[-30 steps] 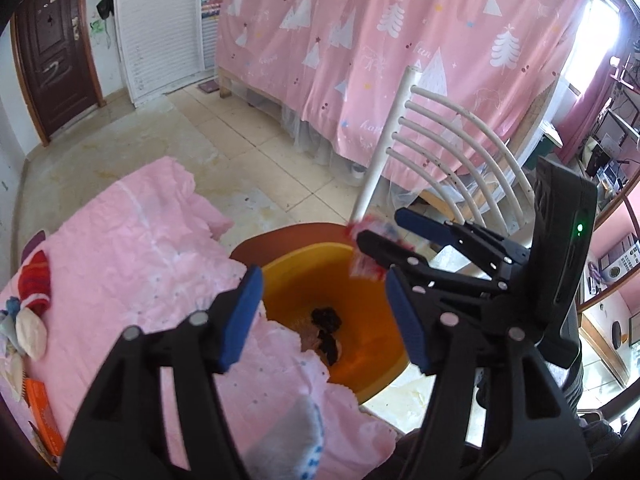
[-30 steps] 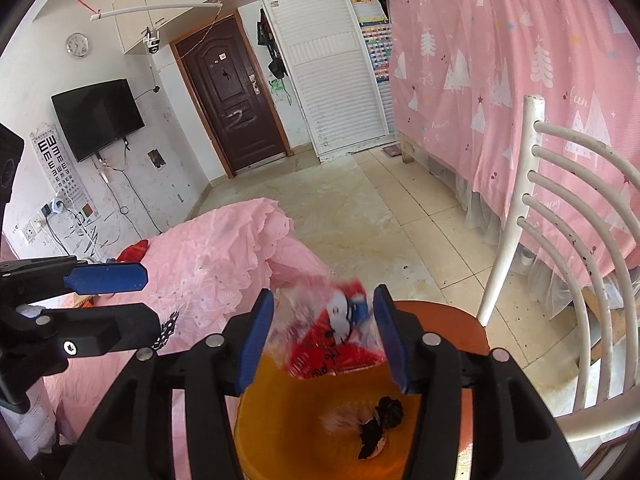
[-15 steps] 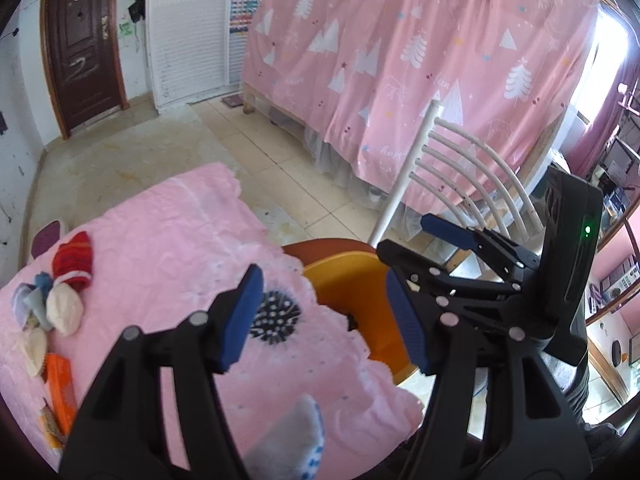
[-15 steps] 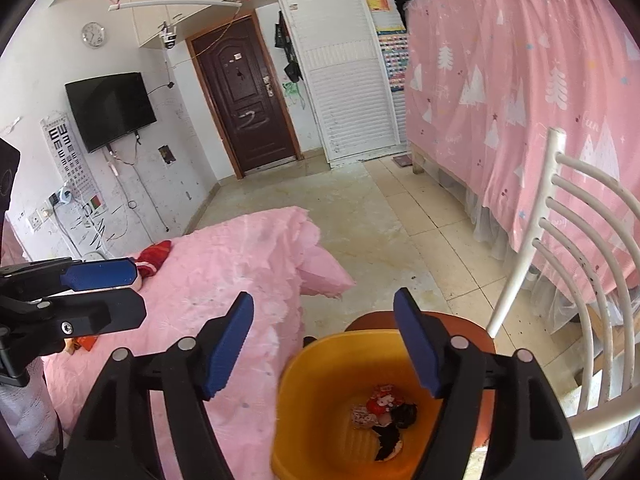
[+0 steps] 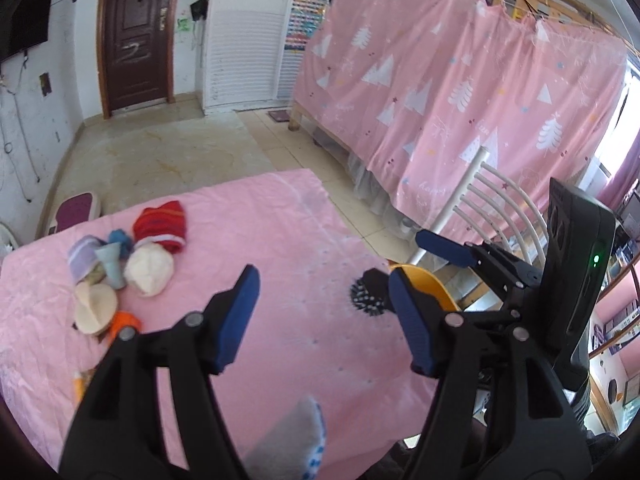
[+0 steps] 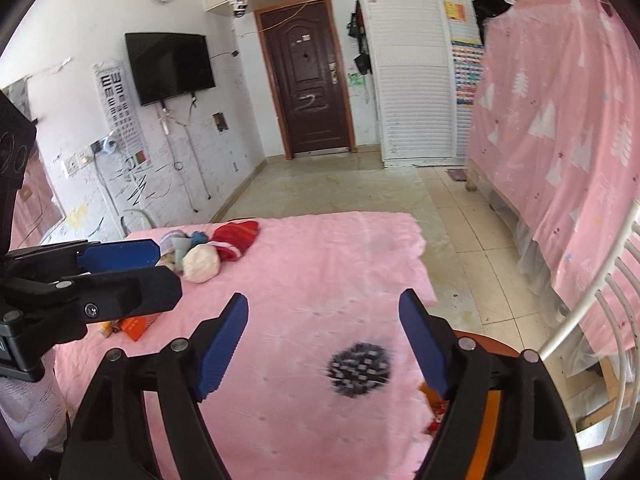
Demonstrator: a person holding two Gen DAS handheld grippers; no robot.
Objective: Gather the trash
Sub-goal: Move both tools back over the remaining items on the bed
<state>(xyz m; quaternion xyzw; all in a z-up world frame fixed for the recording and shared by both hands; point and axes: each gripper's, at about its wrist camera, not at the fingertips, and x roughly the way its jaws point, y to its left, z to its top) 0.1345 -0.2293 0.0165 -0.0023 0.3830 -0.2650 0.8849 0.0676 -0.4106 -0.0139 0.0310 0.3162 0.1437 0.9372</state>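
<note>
My left gripper hangs over the pink-covered table, its jaws opening with nothing between them. My right gripper is beside it, jaws also opening and empty. A black spiky round thing with white dots lies on the cloth just ahead of the right gripper. The orange bin stands at the table's right edge, mostly hidden, with a red wrapper inside. A pile of small items lies far left: a red striped piece, cream balls and an orange wrapper.
A white slatted chair stands right of the bin. A bed draped in a pink tree-print curtain fills the right side. Tiled floor runs to a dark door. A white and blue cloth sits at the near edge.
The right gripper opened and the red wrapper dropped into the orange bin. Both grippers then swung left and back from above the bin to over the pink table.
</note>
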